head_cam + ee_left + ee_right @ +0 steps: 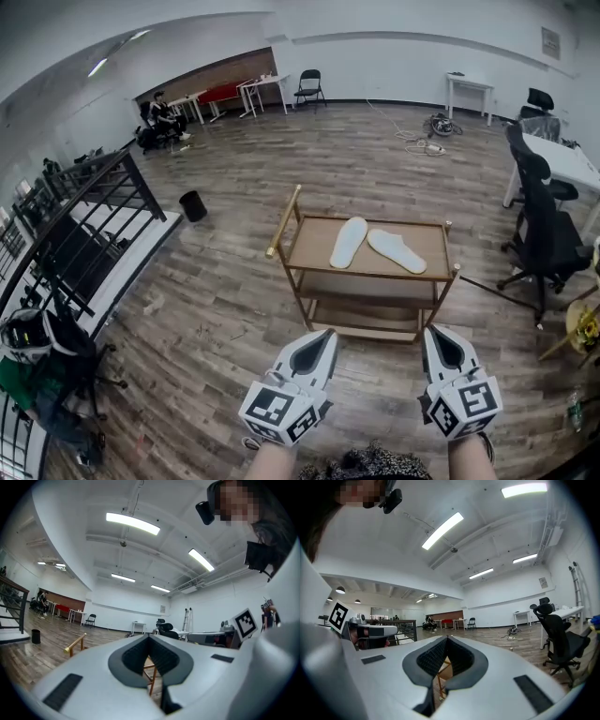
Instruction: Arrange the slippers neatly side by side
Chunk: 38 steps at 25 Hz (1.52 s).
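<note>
Nearest the camera, the left gripper (328, 333) and the right gripper (433, 330) are held level side by side, each with its jaws closed tip to tip and nothing between them (through the slit below the tips only a bit of wooden frame shows). Just beyond them stands a low wooden cart (375, 273) with a brass-coloured handle (283, 221) at its left end. On its top shelf lie two white slippers: the left slipper (348, 242) points away, and the right slipper (397, 250) lies slanted, so their far ends are close together and their near ends are spread apart. Farther off are a black office chair (544, 230) on the right and a black bin (193, 205) on the left.
</note>
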Each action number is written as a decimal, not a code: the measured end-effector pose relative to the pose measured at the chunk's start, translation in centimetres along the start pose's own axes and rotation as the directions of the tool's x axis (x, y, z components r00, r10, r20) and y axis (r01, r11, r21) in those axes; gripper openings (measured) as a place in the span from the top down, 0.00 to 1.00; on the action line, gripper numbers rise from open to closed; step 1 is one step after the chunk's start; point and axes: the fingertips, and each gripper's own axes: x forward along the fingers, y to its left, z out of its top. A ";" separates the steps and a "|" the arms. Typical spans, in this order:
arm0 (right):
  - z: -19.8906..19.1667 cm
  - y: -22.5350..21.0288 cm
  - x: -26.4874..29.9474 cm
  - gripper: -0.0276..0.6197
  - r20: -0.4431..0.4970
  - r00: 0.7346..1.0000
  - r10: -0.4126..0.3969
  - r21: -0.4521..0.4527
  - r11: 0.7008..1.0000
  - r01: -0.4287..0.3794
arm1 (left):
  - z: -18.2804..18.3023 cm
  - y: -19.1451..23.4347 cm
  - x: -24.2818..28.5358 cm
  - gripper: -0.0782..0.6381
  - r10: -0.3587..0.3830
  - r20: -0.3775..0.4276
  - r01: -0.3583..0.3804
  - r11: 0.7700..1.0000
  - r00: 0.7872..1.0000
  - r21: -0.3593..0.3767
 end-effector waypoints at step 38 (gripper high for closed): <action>-1.2 -18.4 32.1 0.95 -0.102 0.995 0.004 -0.024 1.000 -0.006 | -1.6 17.7 34.3 0.90 -0.041 -0.067 0.042 0.999 0.997 0.009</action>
